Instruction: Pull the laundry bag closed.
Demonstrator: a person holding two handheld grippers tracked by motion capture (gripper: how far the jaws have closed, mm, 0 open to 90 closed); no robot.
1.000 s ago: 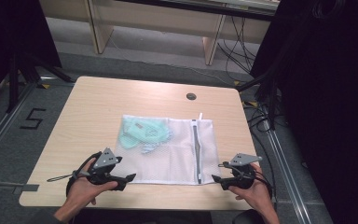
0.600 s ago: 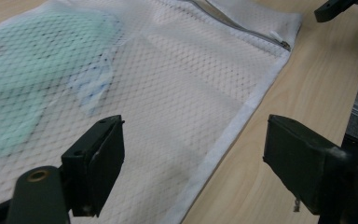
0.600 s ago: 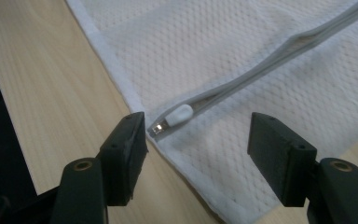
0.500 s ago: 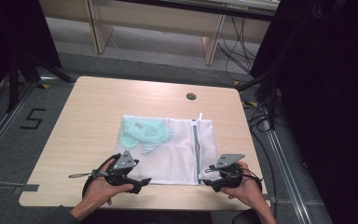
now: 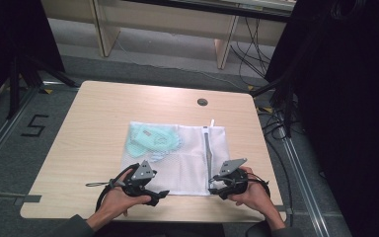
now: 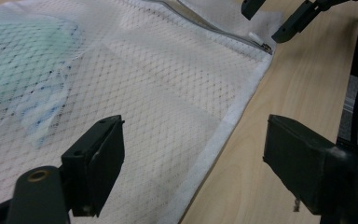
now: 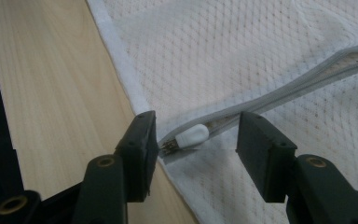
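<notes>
Both hands have slid in over the surface's 6 o'clock edge, where the limp mesh bag [image 5: 177, 155] lies: my open left claw [image 6: 191, 158] straddles its hem, my right claw [image 7: 196, 154], closing but not pinching, brackets the small zipper pull [image 7: 192, 136], the firm handle.

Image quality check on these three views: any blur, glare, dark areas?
High view: sharp on the table, both sides and the far edge fall into near-black, no glare on the mesh bag. Left gripper view: mesh crisp mid-frame, near jaws soft. Right gripper view: zipper pull in focus between the jaws, the bag's far part softer, a dark strip at the left edge.
</notes>
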